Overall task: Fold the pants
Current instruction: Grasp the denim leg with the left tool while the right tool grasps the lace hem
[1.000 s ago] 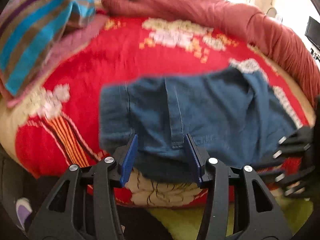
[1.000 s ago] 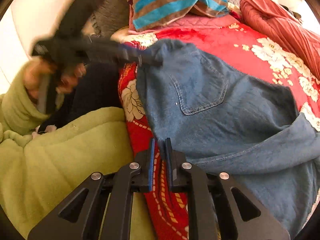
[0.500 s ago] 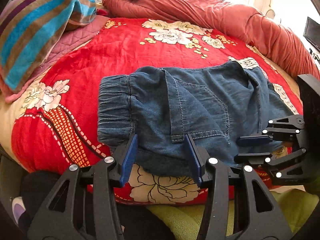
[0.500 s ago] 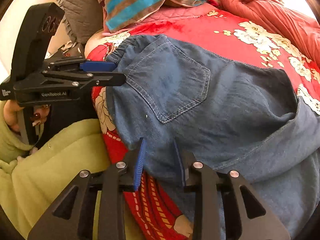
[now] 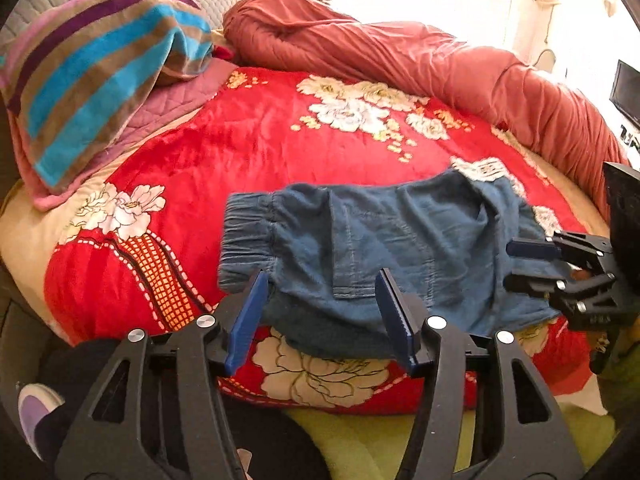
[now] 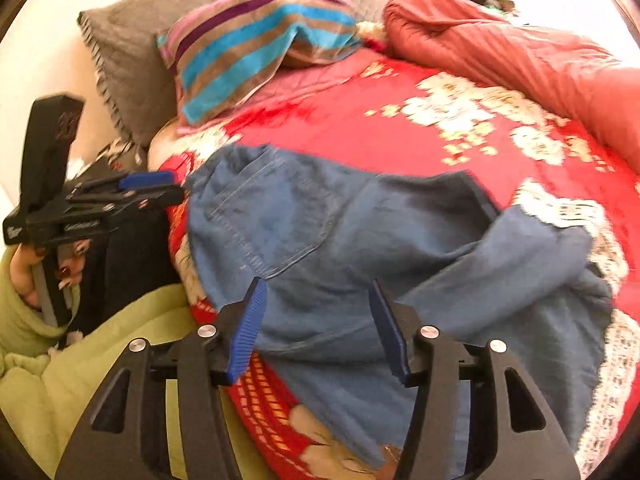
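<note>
Since 0.5 s ago your right claw [image 6: 316,328] spread wide w/ nothing held; left claw [image 5: 320,316] likewise released. Blue denim pants [image 5: 380,248] folded roughly once, hem bunched at 3 o'clock; more folds prob left.

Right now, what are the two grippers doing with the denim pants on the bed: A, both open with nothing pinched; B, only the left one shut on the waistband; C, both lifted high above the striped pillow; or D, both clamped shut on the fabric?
A: the left gripper and the right gripper both show widely spread blue pads, with the pants lying loose on the red blanket between and beyond them.
</note>
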`<action>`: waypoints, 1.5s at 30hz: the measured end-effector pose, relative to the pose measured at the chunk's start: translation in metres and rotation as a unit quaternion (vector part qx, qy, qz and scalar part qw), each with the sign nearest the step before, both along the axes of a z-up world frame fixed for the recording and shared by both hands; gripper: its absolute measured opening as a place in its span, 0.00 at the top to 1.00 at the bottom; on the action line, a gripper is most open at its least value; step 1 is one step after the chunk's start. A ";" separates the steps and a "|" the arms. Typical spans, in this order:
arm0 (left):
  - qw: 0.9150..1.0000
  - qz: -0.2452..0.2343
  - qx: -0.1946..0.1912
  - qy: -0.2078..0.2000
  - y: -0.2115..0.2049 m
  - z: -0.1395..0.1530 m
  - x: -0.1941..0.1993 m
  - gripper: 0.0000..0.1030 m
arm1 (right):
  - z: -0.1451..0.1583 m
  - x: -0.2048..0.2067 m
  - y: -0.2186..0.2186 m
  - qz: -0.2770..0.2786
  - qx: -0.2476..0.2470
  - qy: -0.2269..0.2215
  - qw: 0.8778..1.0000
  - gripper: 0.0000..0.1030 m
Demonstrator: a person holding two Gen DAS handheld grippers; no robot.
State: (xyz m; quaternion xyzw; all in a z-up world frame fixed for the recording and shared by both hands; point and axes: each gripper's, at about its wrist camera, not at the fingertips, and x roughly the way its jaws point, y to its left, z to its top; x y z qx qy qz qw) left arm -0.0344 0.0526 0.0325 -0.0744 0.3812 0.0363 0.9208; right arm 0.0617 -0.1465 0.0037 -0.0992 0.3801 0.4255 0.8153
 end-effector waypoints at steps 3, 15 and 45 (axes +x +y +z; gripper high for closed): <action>1.000 -0.013 -0.006 0.001 -0.010 0.003 0.002 0.45 | 0.009 0.012 -0.014 -0.029 0.007 -0.014 0.999 0.42; 0.986 -0.144 -0.061 0.053 -0.090 -0.018 0.043 0.45 | 0.013 0.112 -0.050 -0.156 -0.029 -0.012 0.987 0.41; 0.970 -0.216 -0.066 0.091 -0.157 -0.063 0.094 0.62 | -0.029 0.225 -0.042 -0.237 -0.055 0.051 0.969 0.90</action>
